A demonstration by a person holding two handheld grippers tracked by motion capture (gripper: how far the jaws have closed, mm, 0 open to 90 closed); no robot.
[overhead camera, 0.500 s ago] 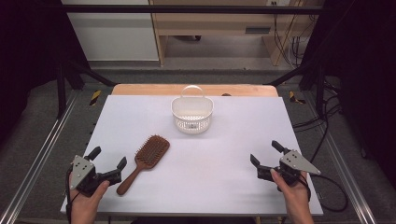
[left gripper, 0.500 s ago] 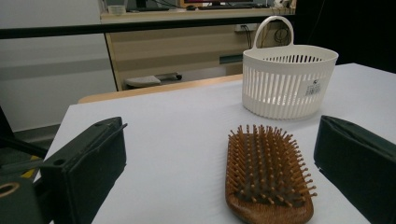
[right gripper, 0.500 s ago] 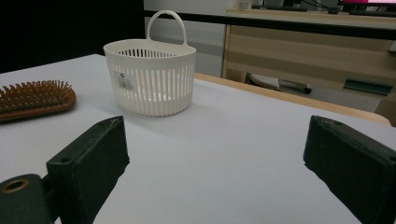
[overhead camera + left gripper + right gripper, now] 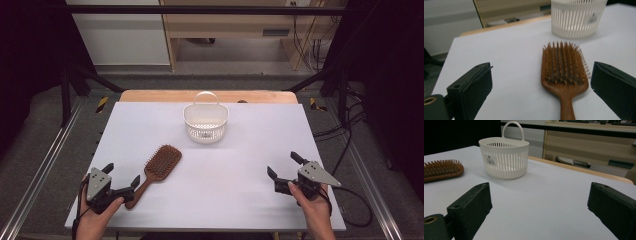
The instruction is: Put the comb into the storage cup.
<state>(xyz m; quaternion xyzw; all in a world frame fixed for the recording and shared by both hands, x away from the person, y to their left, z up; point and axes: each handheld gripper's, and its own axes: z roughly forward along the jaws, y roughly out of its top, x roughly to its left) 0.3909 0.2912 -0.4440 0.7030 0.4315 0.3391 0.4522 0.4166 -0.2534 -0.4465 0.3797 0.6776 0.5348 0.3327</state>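
A wooden paddle hairbrush (image 4: 159, 165) lies bristles up on the white table (image 4: 235, 150), its handle pointing toward the near left. My left gripper (image 4: 121, 174) stands open just left of that handle. In the left gripper view, the hairbrush (image 4: 564, 67) lies ahead between the wide-apart jaws, closer to the right one; the left gripper (image 4: 541, 77) touches nothing. A white slatted basket (image 4: 205, 122) with a loop handle stands at the far middle. My right gripper (image 4: 283, 165) is open and holds nothing at the near right. It faces the basket (image 4: 504, 157), with the hairbrush (image 4: 441, 170) at the left.
A person's hands hold both grippers at the table's near edge. A wooden strip (image 4: 150, 96) borders the table's far side. Metal rails (image 4: 40, 175) run along both sides, and cables (image 4: 350, 150) lie on the floor to the right. A wooden cabinet (image 4: 586, 147) stands behind.
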